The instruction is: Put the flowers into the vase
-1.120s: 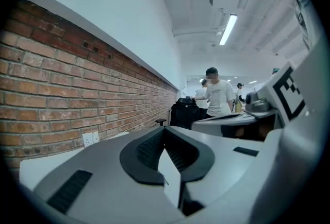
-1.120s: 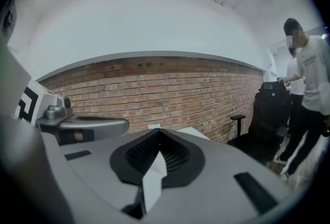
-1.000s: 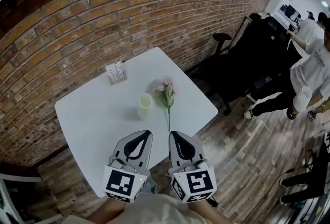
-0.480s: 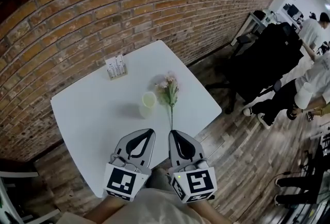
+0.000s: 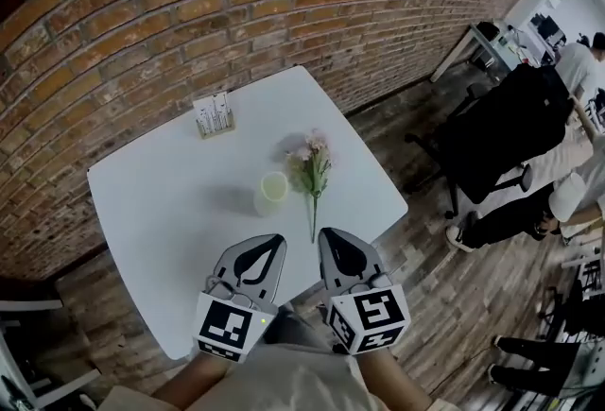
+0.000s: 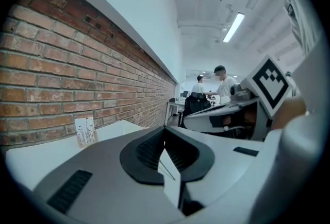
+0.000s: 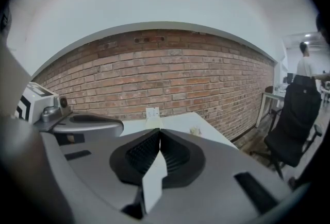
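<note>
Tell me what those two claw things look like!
The left claw and the right claw look alike: light grey plastic, tapering to a point, with ribbed black pads inside. Behind each sits a white cube printed with black square markers. The person wears a pale top.

The left gripper and right gripper have sunk slightly toward the white table's near edge, the right one drifting rightward. The person at far right has shifted closer to the picture's edge.
</note>
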